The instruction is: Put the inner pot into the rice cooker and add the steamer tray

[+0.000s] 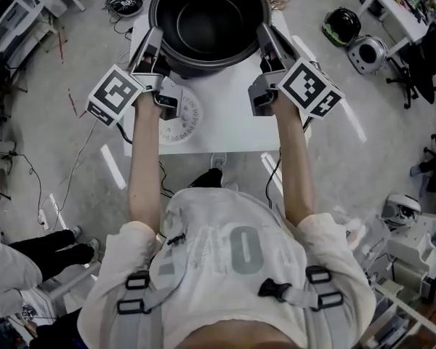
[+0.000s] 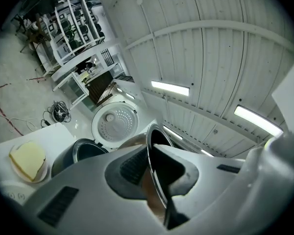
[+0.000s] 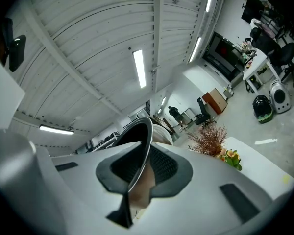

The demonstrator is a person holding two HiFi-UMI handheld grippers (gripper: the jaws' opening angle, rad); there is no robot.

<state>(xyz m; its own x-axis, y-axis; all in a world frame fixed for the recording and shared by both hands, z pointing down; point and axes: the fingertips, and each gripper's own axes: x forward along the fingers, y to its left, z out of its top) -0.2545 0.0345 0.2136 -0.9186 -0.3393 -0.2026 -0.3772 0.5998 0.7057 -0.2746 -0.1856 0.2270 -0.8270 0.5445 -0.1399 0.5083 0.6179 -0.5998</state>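
Note:
The dark inner pot [image 1: 209,20] hangs in the air above the white table [image 1: 225,115], held by its rim on both sides. My left gripper [image 1: 154,46] is shut on the left rim, and my right gripper [image 1: 265,42] is shut on the right rim. In the left gripper view the pot's thin metal rim [image 2: 157,136] runs between the pads of the left gripper [image 2: 149,155]. The right gripper view shows the rim [image 3: 137,136] clamped in the right gripper [image 3: 144,163]. The open rice cooker [image 2: 81,153], its perforated lid [image 2: 115,123] raised, stands ahead on the table. A white perforated steamer tray [image 1: 180,118] lies under my left wrist.
A yellow item on a white plate [image 2: 28,159] sits on the table's left. Dried twigs and flowers [image 3: 210,141] stand by the right corner. On the floor are cables [image 1: 123,2], two round appliances [image 1: 367,53] and chairs [image 1: 421,71]. Another person [image 1: 14,267] is at lower left.

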